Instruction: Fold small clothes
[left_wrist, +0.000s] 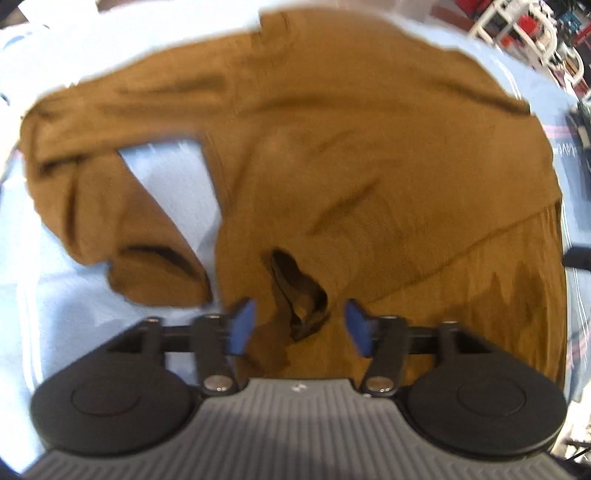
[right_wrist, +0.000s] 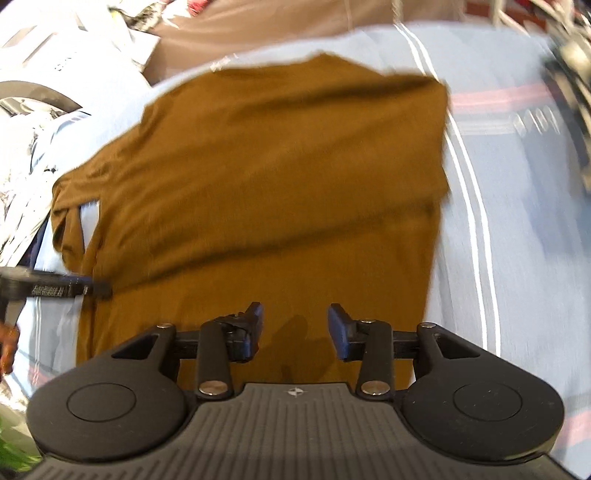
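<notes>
Your light blue striped sheet (right_wrist: 491, 206) covers everything, brown sweater (right_wrist: 280, 184) spread flat across it, one sleeve (left_wrist: 110, 206) bent back at its side. Left gripper (left_wrist: 299, 325) and right gripper (right_wrist: 295, 328) both gape above it, holding nothing.

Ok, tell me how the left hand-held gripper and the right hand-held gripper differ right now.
The left hand-held gripper hovers over a bunched, dark fold in the brown shirt; the right hand-held gripper hovers over smooth, flat fabric of the shirt. The left view shows a folded sleeve at its left; the right view mostly shows the flat body, the sleeve small at its far left. Both have their jaws apart, holding nothing, over the light blue cloth.
</notes>
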